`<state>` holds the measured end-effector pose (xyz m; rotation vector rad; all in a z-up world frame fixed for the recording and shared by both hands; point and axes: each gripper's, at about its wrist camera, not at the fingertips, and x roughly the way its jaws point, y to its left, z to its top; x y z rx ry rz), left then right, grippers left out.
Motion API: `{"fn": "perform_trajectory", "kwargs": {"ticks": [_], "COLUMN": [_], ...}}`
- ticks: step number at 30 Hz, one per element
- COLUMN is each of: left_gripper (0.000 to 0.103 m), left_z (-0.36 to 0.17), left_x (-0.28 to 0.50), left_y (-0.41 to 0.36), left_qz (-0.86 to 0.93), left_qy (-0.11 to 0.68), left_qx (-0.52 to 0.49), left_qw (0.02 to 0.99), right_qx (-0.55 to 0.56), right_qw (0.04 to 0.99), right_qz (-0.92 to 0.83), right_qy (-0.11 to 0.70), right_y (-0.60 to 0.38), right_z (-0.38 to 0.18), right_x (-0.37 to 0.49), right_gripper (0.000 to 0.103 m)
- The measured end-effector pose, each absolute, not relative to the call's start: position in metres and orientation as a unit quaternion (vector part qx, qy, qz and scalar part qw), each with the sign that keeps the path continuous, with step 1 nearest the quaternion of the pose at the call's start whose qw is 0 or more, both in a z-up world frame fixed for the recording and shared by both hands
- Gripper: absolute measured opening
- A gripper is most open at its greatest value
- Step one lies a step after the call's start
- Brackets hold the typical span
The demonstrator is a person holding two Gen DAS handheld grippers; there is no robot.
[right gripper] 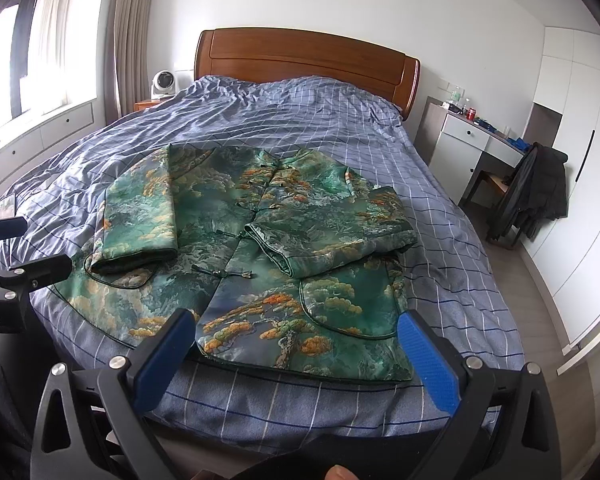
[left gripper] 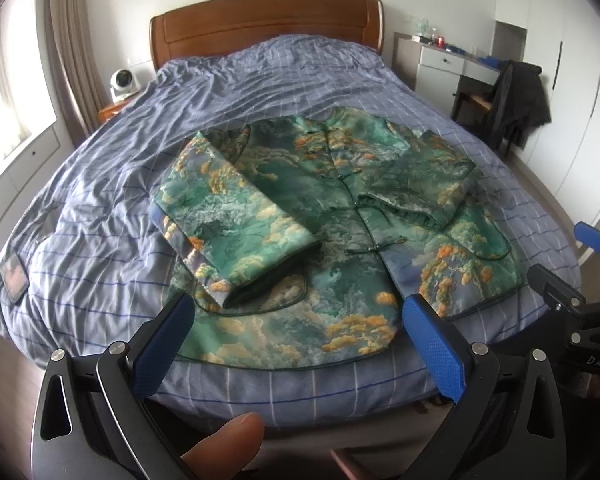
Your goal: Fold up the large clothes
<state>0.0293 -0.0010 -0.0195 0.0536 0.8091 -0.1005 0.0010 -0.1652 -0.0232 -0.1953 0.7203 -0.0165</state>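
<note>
A green jacket (left gripper: pixel 320 216) printed with orange trees and clouds lies front up on the bed, its hem toward me, seen again in the right wrist view as jacket (right gripper: pixel 260 248). Both sleeves are folded in across the chest: left sleeve (left gripper: pixel 224 216), right sleeve (right gripper: pixel 332 236). My left gripper (left gripper: pixel 300 320) hovers open above the hem's left half, holding nothing. My right gripper (right gripper: pixel 296 340) hovers open above the hem's right half, also with nothing in it. Each gripper shows at the edge of the other's view.
The bed (left gripper: pixel 100 184) carries a rumpled blue checked duvet and a wooden headboard (right gripper: pixel 304 60). A phone (left gripper: pixel 14 276) lies at the bed's left edge. A white desk (right gripper: pixel 476 140) and a chair draped with a dark coat (right gripper: pixel 536 196) stand at the right. A thumb (left gripper: pixel 224 444) rests below my left gripper.
</note>
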Motion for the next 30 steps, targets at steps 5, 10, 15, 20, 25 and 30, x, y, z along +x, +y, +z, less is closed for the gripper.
{"fn": "perform_trajectory", "kwargs": {"ticks": [5, 10, 15, 20, 25, 30], "left_gripper": [0.103, 0.103, 0.103, 0.103, 0.103, 0.103], "left_z": [-0.0212, -0.0228, -0.0227, -0.0238, -0.0238, -0.024], "left_x": [0.0288, 0.0285, 0.0284, 0.0271, 0.0271, 0.0269], "left_y": [-0.0014, -0.0008, -0.0008, -0.0015, -0.0016, -0.0025], "left_qz": [-0.048, -0.048, -0.048, -0.048, -0.047, -0.046], "left_qy": [0.395, 0.397, 0.396, 0.394, 0.394, 0.393], "left_qx": [0.028, 0.029, 0.028, 0.031, 0.031, 0.034], "left_qw": [0.917, 0.916, 0.916, 0.917, 0.917, 0.918], "right_qx": [-0.09, -0.084, -0.087, -0.085, -0.087, -0.088], "right_qw": [0.927, 0.929, 0.929, 0.929, 0.929, 0.928], "right_qz": [-0.003, 0.0, -0.001, 0.0, -0.002, -0.001], "right_qy": [0.363, 0.36, 0.36, 0.359, 0.359, 0.361], "right_y": [-0.1647, -0.1628, -0.1617, -0.1618, -0.1617, -0.1607], "right_z": [-0.0243, -0.0253, -0.0263, -0.0262, -0.0264, -0.0269], "right_x": [0.0014, 0.0004, 0.0005, 0.0004, 0.0005, 0.0006], "right_gripper": [0.103, 0.103, 0.103, 0.103, 0.103, 0.103]}}
